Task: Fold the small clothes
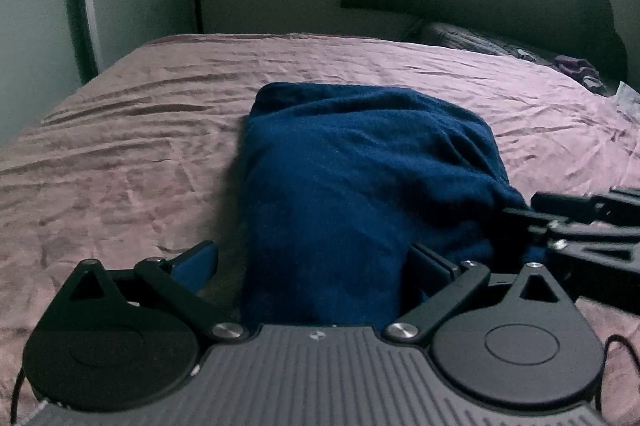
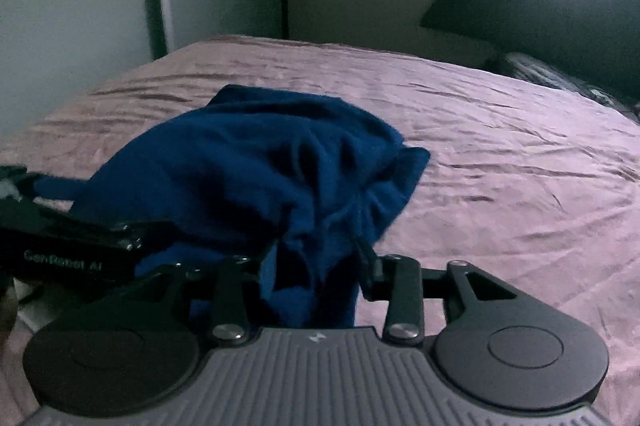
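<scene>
Blue cloth (image 1: 360,177) lies in a soft heap on the pink bed cover (image 1: 140,129). It is a small piece of clothing, already bunched or partly folded, and its long way runs from the grippers toward the far end of the bed.

The left gripper (image 1: 316,258) has its fingers spread wide. The near end of the cloth sits between them, but the fingers do not seem to squeeze it. The cloth goes straight out ahead of this gripper.

The right gripper (image 2: 316,258) has its fingers drawn in on a bunched bit of the cloth's near edge. It looks like it is pinching that bit, and folds fan out from the pinch. From this gripper the cloth leans forward and to the left.

Both grippers sit at the same near end, side by side and very near each other. In the left wrist view the right gripper pokes in at the cloth's right corner.

I think the next move is to lift the near end and lay it over the far end. The right gripper seems more ready, since it already has hold of the cloth.
</scene>
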The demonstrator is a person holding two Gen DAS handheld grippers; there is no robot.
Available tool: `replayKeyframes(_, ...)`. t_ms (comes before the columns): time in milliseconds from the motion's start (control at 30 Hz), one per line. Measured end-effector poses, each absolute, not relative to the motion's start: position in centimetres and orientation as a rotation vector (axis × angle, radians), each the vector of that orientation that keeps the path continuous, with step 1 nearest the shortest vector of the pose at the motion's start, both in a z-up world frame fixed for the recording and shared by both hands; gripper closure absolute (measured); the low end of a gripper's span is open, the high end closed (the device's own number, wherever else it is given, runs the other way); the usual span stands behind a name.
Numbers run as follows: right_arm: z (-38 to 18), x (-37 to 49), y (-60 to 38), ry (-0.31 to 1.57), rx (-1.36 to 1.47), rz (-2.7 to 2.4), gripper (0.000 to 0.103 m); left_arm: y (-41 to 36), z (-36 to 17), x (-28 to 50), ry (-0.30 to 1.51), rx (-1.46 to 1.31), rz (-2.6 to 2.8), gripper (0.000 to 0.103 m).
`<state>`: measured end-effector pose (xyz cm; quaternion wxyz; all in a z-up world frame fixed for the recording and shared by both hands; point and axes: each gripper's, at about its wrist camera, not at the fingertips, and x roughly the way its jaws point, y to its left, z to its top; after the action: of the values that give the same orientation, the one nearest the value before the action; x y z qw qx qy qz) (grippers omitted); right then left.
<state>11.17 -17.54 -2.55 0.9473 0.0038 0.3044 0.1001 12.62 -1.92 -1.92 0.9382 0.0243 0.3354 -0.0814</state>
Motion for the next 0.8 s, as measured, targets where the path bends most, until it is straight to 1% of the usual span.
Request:
replayKeyframes(133, -1.5, 10.0, -17.6, 0.591, 0.043, 0.241, 0.064, -1.9, -1.9, 12.2, 0.681, 0.04, -0.159, 0.001)
replayKeyframes(300, -2.7, 9.8, -16.9, 0.642, 0.013, 0.261, 0.063, -1.8, -2.0, 11.6, 0.679, 0.041, -0.157, 0.001)
replayKeyframes(333, -3.0, 9.8, -16.7, 0.649, -0.006, 0.249, 0.062, -1.7, -2.0, 11.5, 0.68, 0.043, -0.156, 0.001)
replayKeyframes(367, -3.3, 9.7, -16.6, 0.649, -0.018, 0.239, 0.058, -1.7, -2.0, 11.3, 0.68, 0.043, -0.155, 0.001)
replayKeyframes(400, -3.4, 9.7, -16.7, 0.647, -0.021, 0.229, 0.051, -1.6, -2.0, 11.2, 0.68, 0.043, -0.154, 0.001)
replayKeyframes(433, -3.5, 9.6, -16.8, 0.645, -0.017, 0.216, 0.049, -1.5, -2.0, 11.1, 0.678, 0.044, -0.154, 0.001)
replayKeyframes(633, -2.2, 8.2, -17.4, 0.612, 0.038, 0.221, 0.047, -1.3, -1.9, 10.4, 0.676, 0.046, -0.152, 0.001)
replayKeyframes(667, -2.1, 7.9, -17.3, 0.609, 0.044, 0.22, 0.041, -1.3, -1.9, 10.3, 0.676, 0.045, -0.153, 0.001)
replayKeyframes(700, -1.9, 7.6, -17.3, 0.604, 0.047, 0.215, 0.03, -1.2, -1.9, 10.2, 0.677, 0.046, -0.155, 0.0)
replayKeyframes(767, -1.6, 7.0, -17.1, 0.595, 0.043, 0.203, 0.02, -1.2, -2.0, 9.9, 0.679, 0.049, -0.154, 0.0)
replayKeyframes(800, -1.6, 6.7, -17.0, 0.592, 0.04, 0.197, 0.019, -1.2, -2.0, 9.8, 0.68, 0.049, -0.153, 0.0)
